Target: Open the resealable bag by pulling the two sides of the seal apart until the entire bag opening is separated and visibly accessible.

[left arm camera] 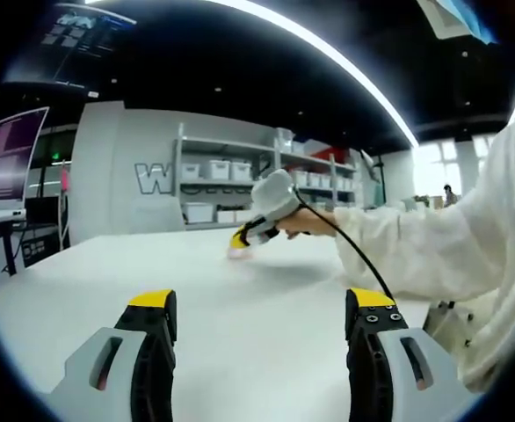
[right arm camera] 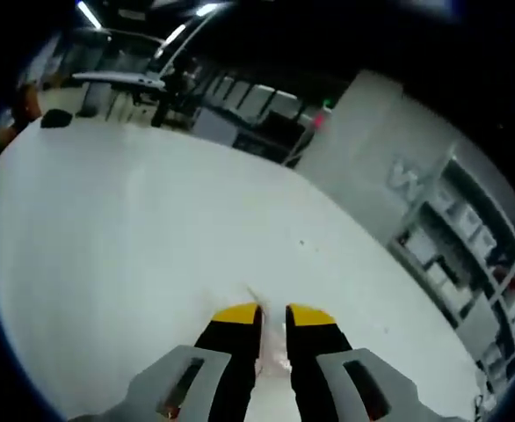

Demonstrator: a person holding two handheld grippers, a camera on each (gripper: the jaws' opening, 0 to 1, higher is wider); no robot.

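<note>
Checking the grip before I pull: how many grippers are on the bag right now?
1. The right gripper is nearly closed on the clear bag on the white table. The left gripper hovers open, short of it.

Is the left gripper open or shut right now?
Open. In the left gripper view, the left gripper has its two yellow-tipped fingers standing wide apart, with bare white table between them and nothing held.
</note>
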